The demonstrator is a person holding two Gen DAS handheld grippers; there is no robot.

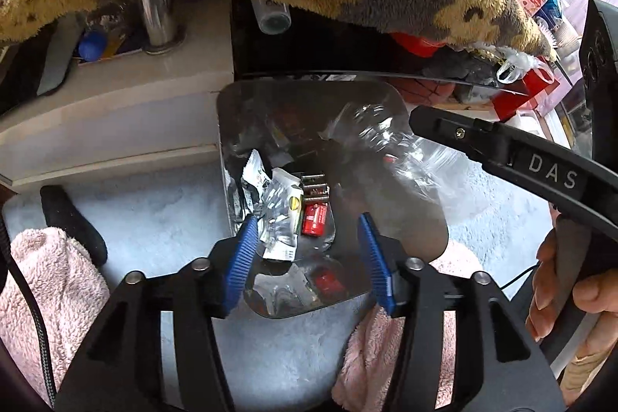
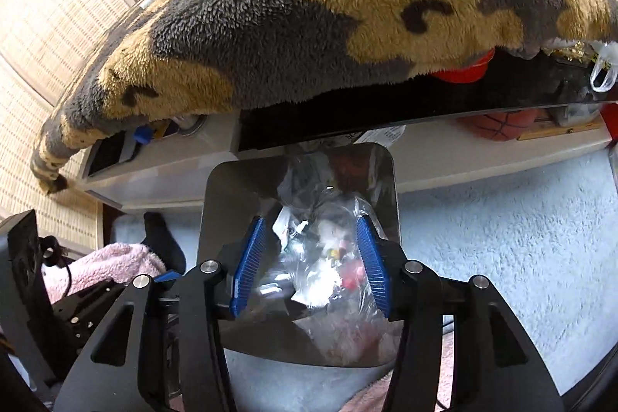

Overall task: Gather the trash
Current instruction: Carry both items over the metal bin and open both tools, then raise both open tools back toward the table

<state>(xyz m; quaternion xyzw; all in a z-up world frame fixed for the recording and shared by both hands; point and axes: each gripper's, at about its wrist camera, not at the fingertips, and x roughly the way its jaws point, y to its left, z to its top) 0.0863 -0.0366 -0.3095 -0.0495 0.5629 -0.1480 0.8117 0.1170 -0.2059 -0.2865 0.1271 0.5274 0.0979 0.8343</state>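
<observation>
Two grippers over the bin (image 1: 417,219) on the carpet (image 1: 154,219). Right gripper (image 2: 311,267), jaws apart around a clear bag (image 2: 328,280), no squeeze I can see. Left gripper (image 1: 307,257), jaws released, empty. Drop step, I reckon. Wrappers (image 1: 278,215) and red can (image 1: 314,219) inside. Next: back the right gripper off w/o snagging the bag.
</observation>
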